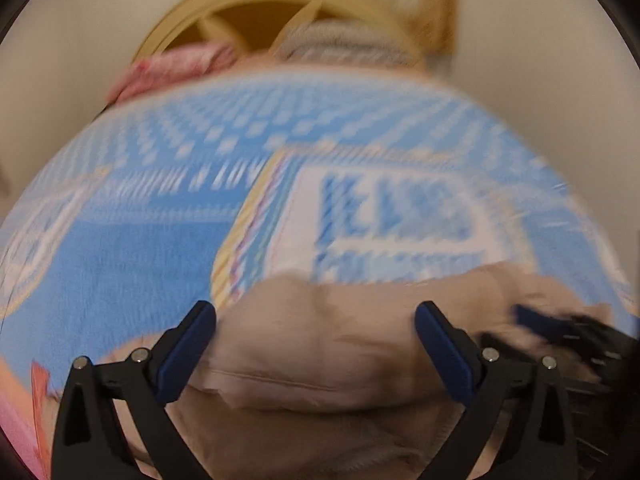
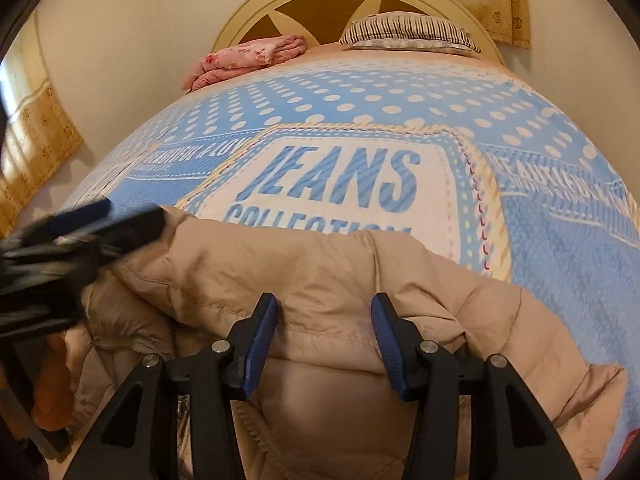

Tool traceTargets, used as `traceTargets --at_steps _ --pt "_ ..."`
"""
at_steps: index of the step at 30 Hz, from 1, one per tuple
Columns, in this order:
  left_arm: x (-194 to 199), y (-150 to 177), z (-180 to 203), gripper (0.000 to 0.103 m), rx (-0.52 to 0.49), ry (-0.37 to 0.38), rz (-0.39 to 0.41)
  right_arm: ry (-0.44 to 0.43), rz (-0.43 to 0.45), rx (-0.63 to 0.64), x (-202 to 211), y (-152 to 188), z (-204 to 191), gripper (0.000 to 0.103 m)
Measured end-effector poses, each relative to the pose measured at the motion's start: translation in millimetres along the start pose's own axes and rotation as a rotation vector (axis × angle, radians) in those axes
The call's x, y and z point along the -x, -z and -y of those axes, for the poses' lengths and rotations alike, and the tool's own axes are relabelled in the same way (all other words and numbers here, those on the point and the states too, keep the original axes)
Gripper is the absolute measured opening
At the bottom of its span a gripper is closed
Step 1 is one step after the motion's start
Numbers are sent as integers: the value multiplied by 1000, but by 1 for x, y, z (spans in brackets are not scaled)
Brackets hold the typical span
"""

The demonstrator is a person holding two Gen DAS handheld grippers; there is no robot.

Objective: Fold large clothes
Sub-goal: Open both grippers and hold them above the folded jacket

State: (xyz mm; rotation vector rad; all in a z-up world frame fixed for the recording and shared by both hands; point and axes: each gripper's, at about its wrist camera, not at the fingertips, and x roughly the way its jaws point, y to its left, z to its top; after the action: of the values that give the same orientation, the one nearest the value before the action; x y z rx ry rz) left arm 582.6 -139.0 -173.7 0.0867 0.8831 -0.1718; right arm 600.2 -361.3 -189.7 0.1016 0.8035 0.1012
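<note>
The beige padded jacket (image 2: 320, 280) lies bunched at the near edge of the bed, on the blue "JEANS" blanket (image 2: 560, 240). The right tool (image 2: 324, 344) is half open, fingers astride a quilted fold, not pinching it. The left tool (image 1: 316, 344), blurred, gapes wide over the jacket, holding nothing. A pink folded cloth (image 2: 248, 58) and a striped pillow (image 2: 408, 32) sit far off at the headboard (image 2: 248, 12).

Quilted, seemingly matt cloth jacket (image 2: 320, 280)

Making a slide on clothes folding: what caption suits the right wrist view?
Right gripper, jaws open, poised over a beige puffer jacket on a blue blanket.
</note>
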Motion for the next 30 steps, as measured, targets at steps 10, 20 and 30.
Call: traceTargets --at_steps 10,20,30 --pt "-35 18 -10 103 52 -15 -78 -29 -22 -13 -14 8 2 50" --pt "-40 18 -9 103 43 -45 -94 -20 -36 -11 -21 12 1 50" --pt "-41 19 -7 103 36 -56 -92 -14 -43 -13 -23 12 0 51"
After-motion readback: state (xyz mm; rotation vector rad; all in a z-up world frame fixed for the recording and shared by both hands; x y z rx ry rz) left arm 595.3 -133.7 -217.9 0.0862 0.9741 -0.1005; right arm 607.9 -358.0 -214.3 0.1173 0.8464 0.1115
